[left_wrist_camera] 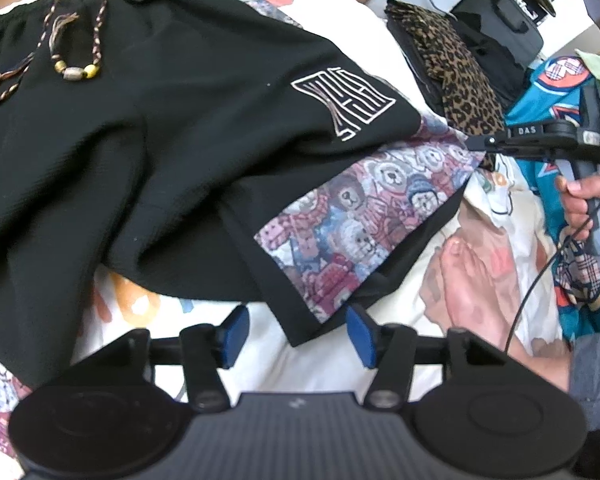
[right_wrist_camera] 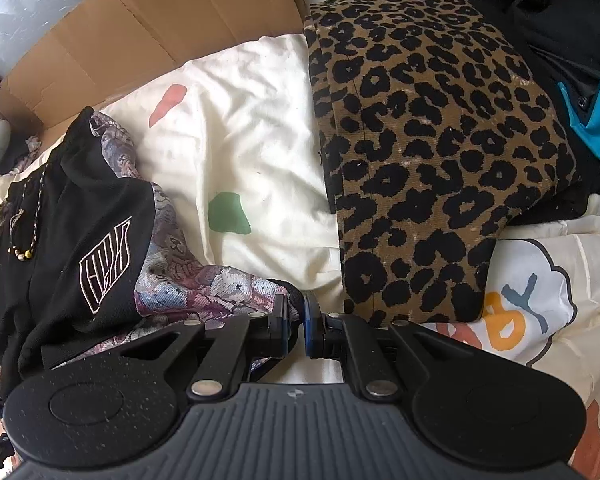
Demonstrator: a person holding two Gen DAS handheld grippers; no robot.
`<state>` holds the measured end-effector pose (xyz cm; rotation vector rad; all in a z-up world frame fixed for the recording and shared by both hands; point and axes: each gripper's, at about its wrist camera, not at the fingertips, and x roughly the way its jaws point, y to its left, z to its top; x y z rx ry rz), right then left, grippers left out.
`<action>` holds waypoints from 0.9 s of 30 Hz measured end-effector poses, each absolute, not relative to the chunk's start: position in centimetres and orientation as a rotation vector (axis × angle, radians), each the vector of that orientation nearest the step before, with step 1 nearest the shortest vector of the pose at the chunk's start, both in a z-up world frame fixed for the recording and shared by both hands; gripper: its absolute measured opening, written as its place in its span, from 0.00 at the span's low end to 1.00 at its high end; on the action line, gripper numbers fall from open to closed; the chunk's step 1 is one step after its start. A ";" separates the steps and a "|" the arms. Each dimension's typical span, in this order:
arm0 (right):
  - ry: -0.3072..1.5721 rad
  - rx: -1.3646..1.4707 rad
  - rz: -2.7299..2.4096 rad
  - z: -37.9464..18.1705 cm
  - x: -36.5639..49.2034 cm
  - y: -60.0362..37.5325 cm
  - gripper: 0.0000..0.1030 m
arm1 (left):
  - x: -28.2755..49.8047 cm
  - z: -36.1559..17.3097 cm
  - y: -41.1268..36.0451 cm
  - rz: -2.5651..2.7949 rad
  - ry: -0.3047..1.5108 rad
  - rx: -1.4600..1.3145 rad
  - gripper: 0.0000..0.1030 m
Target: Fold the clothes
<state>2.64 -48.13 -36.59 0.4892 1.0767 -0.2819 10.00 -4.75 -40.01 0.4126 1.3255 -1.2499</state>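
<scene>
Black shorts [left_wrist_camera: 160, 140] with teddy-bear print side panels [left_wrist_camera: 360, 216] and a beaded drawstring [left_wrist_camera: 72, 68] lie spread on a cream bedsheet [right_wrist_camera: 240, 140]. My left gripper [left_wrist_camera: 296, 322] is open, and a corner of the near leg hem lies between its blue pads [left_wrist_camera: 236, 326] without being pressed. My right gripper [right_wrist_camera: 298, 312] is shut on the outer hem corner of the shorts [right_wrist_camera: 60, 220]. In the left wrist view the right gripper [left_wrist_camera: 476, 144] pinches that corner at the right edge of the printed panel, held by a hand [left_wrist_camera: 580, 200].
A folded leopard-print garment [right_wrist_camera: 420, 160] lies to the right of the shorts on dark clothes. A teal garment [left_wrist_camera: 540, 92] sits further right. Flattened cardboard [right_wrist_camera: 140, 20] runs along the far edge. A person's bare foot [left_wrist_camera: 468, 280] rests on the sheet near the hem.
</scene>
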 end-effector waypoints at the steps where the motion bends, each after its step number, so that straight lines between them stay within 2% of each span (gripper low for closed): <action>1: 1.077 0.488 -0.283 -36.7 2.7 -48.1 0.05 | 10.1 -40.3 -4.8 -1.249 1.331 0.412 0.57; 6: 1.088 0.479 -0.284 -36.9 2.8 -48.0 0.05 | 9.9 -41.5 -4.8 -1.241 1.373 0.385 0.54; 8: 1.092 0.474 -0.282 -37.1 2.9 -47.9 0.05 | 9.6 -41.8 -4.8 -1.235 1.362 0.384 0.48; 10: 1.096 0.469 -0.281 -37.2 2.9 -47.9 0.06 | 9.3 -41.9 -4.7 -1.238 1.344 0.378 0.35; 14: 1.100 0.474 -0.282 -37.4 2.8 -47.9 0.06 | 9.0 -41.3 -4.6 -1.285 1.328 0.372 0.17; 15: 1.101 0.475 -0.282 -37.4 2.8 -47.9 0.06 | 8.9 -41.2 -4.5 -1.298 1.320 0.374 0.05; 27: 1.084 0.443 -0.260 -36.2 2.5 -47.9 0.06 | 7.1 -35.0 -4.1 -1.581 1.250 0.329 0.04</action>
